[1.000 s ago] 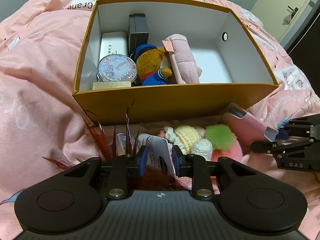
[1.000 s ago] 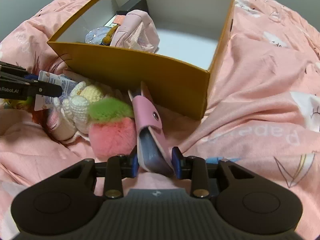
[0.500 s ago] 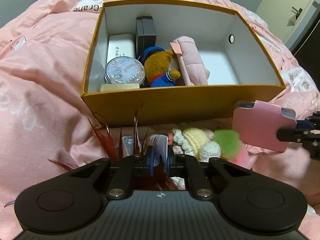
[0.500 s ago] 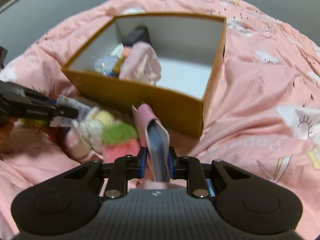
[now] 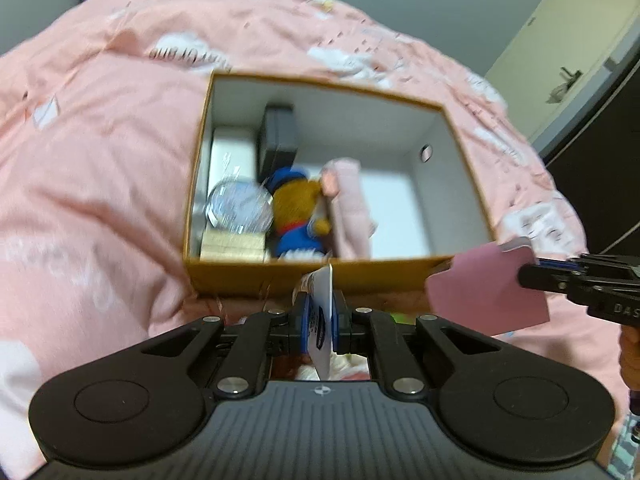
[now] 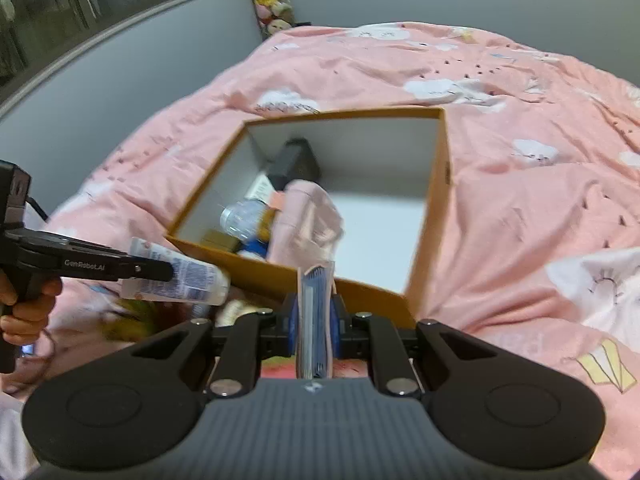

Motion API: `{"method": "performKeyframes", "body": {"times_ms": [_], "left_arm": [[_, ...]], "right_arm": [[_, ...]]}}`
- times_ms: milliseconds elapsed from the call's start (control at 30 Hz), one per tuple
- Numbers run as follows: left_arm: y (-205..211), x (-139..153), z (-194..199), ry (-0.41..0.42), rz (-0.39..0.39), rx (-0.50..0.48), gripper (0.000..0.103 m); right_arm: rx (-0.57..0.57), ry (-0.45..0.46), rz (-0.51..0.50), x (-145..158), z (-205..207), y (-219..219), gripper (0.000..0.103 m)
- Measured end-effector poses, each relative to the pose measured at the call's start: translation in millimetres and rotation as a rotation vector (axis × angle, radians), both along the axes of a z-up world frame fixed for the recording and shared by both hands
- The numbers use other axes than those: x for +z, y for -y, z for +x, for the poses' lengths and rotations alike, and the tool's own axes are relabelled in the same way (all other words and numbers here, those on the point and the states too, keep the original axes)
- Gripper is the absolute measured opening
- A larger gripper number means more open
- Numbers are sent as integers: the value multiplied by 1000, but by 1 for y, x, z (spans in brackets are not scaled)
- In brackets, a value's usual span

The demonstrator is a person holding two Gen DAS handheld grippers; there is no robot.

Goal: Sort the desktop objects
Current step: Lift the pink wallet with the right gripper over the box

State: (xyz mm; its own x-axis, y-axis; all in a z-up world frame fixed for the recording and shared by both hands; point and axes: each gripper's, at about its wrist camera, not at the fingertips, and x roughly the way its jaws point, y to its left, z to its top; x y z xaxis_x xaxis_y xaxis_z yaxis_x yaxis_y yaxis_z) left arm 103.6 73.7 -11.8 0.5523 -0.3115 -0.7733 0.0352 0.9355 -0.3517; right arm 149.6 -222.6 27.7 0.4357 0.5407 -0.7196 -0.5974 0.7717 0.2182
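Now both my tongs have come up off the bedding with something in them; a second ago the left gripper (image 5: 320, 316) stood open around the white tube (image 6: 176, 282) among the red feathers, and the right gripper (image 6: 314, 322) stood open around the pink wallet (image 5: 486, 290) on the quilt; each has since pinched shut on its item and lifted, so I judge the picking step done and the drop into the box next. Nearest, the tube stands edge-on between my left pads at 6 o'clock in the left view, label showing; the wallet, blue inside, sits upright between my right pads at 6 o'clock in the right view. Both tongs tip downward toward the yellow cardboard box (image 5: 248, 276), just past its near wall; beyond, at 12 o'clock, the bear plush (image 5: 298, 216), the glitter tin (image 5: 236, 206) and the pink pouch (image 5: 350, 208) already lie inside, on the pink quilt (image 5: 100, 160).
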Motion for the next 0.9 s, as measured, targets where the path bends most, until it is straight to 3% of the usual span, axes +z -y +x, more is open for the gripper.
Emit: {"method": "performKeyframes", "body": {"times_ms": [233, 400, 633, 900], "left_arm": [[4, 47, 17, 108, 20, -44, 11], [8, 64, 47, 171, 50, -42, 11], [16, 56, 100, 176, 72, -49, 11], [30, 24, 150, 129, 144, -61, 11]], "right_arm": [[15, 140, 76, 40, 8, -11, 17], [-29, 212, 94, 47, 34, -26, 16], [-109, 243, 97, 28, 81, -53, 16], [-160, 238, 81, -5, 120, -83, 16]]}}
